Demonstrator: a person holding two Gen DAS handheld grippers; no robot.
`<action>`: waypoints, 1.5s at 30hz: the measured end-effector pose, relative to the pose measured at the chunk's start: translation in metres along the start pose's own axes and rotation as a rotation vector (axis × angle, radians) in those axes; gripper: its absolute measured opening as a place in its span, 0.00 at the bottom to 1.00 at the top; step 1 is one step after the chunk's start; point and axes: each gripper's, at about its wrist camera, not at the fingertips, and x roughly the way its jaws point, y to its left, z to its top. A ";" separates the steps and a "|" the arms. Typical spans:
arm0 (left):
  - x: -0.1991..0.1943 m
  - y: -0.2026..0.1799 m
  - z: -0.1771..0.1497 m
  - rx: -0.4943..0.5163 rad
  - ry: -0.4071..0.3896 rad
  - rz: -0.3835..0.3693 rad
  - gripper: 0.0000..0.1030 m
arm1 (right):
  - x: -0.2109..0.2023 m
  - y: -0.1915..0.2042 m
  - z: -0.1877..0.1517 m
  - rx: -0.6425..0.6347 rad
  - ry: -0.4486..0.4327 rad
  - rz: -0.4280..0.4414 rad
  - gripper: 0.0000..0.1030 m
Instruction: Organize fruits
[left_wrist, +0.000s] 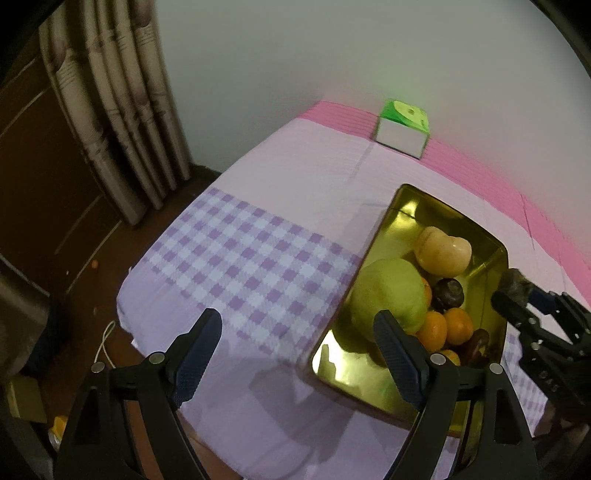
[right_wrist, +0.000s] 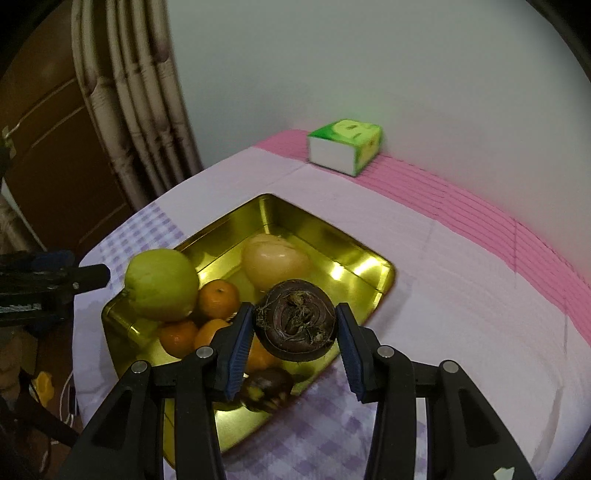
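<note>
A gold metal tray (right_wrist: 273, 201) on the table holds a big green fruit (right_wrist: 162, 284), a pale yellow fruit (right_wrist: 275, 262), several oranges (right_wrist: 218, 299) and a dark round fruit (right_wrist: 266, 387). My right gripper (right_wrist: 293, 314) is shut on another dark brown, rooty round fruit (right_wrist: 295, 332), held just above the tray's near right side. My left gripper (left_wrist: 297, 317) stands open with nothing between its fingers, over the checked cloth left of the tray (left_wrist: 402, 192). The green fruit (left_wrist: 388, 295) shows behind its right finger. The right gripper (left_wrist: 511, 295) enters the left wrist view at the right edge.
A green and white tissue box (right_wrist: 343, 147) stands at the back by the wall on the pink strip. The purple checked cloth (left_wrist: 251, 258) covers the table; its left edge drops to a dark floor. Curtains (left_wrist: 110, 110) and a brown door hang at the left.
</note>
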 end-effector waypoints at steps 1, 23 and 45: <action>-0.001 0.004 -0.002 -0.011 0.003 0.004 0.82 | 0.003 0.004 0.001 -0.007 0.006 0.004 0.40; -0.009 0.013 -0.015 -0.009 0.013 0.024 0.82 | 0.049 0.020 -0.002 -0.041 0.096 -0.038 0.40; -0.016 -0.007 -0.018 0.074 -0.003 0.034 0.82 | 0.044 0.021 -0.003 -0.006 0.094 -0.057 0.51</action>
